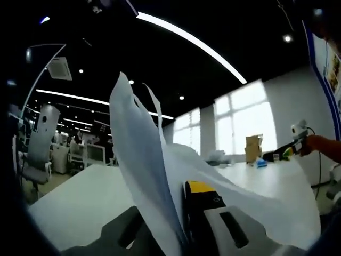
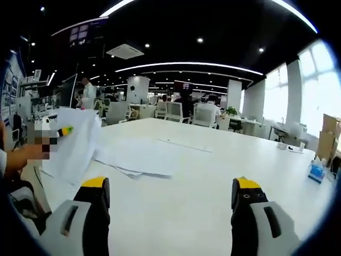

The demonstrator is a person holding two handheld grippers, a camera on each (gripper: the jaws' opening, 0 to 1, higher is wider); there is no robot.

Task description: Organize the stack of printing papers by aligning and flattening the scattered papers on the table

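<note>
The left gripper point(image 1: 181, 224) was clamped on a bunch of white sheets point(image 1: 144, 154), which rose from between its jaws and fanned upward, curled and uneven at the top. Part of the bunch draped to the right over the white table point(image 1: 80, 202). In the right gripper view, the same lifted sheets point(image 2: 74, 144) stood at the left, with the left gripper point(image 2: 58, 133) gripping them, well apart from the right gripper point(image 2: 170, 202).

The right gripper was released, its jaws spread wide with nothing between them. It appeared at the far right of the left gripper view point(image 1: 285, 153).

Loose papers point(image 2: 141, 157) lay flat on the table point(image 2: 224, 154), beyond the right gripper and just right of the lifted sheets, edges not aligned.
</note>
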